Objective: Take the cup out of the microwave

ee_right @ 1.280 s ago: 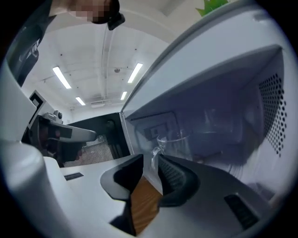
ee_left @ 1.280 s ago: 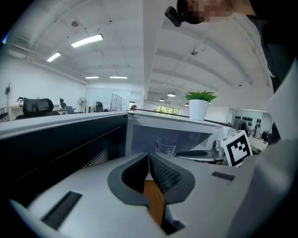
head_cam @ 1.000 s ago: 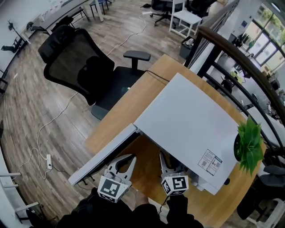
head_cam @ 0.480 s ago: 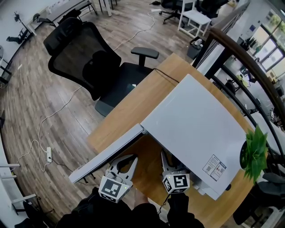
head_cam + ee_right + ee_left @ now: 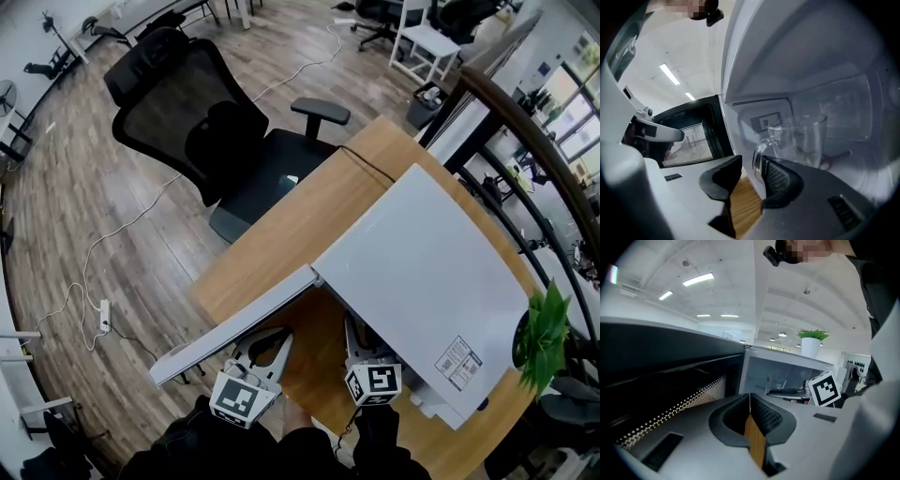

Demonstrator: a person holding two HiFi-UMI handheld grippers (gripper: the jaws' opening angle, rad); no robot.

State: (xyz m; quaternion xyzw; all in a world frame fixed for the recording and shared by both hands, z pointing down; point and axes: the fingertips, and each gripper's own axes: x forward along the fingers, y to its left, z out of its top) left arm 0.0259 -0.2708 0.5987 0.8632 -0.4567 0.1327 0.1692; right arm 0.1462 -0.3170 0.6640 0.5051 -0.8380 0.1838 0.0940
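Note:
A white microwave (image 5: 422,272) stands on the wooden desk (image 5: 309,216) with its door (image 5: 239,323) swung open to the left. Inside the cavity stands a clear glass cup (image 5: 801,138), its handle (image 5: 758,154) turned towards me. My right gripper (image 5: 751,168) reaches into the opening. Its jaws are closing with the handle just between the tips, and the pads are not pressing on it. In the head view the microwave's top hides the tips of the right gripper (image 5: 361,342). My left gripper (image 5: 279,336) hangs beside the open door, shut on nothing.
A black office chair (image 5: 206,141) stands beyond the desk's far left edge. A potted plant (image 5: 544,337) sits at the microwave's right. A dark railing (image 5: 525,122) runs along the right. A white cable (image 5: 94,272) and power strip (image 5: 103,314) lie on the wooden floor.
My right gripper has edged a little further into the microwave's opening. The left gripper has stayed beside the door. The head camera has shifted slightly.

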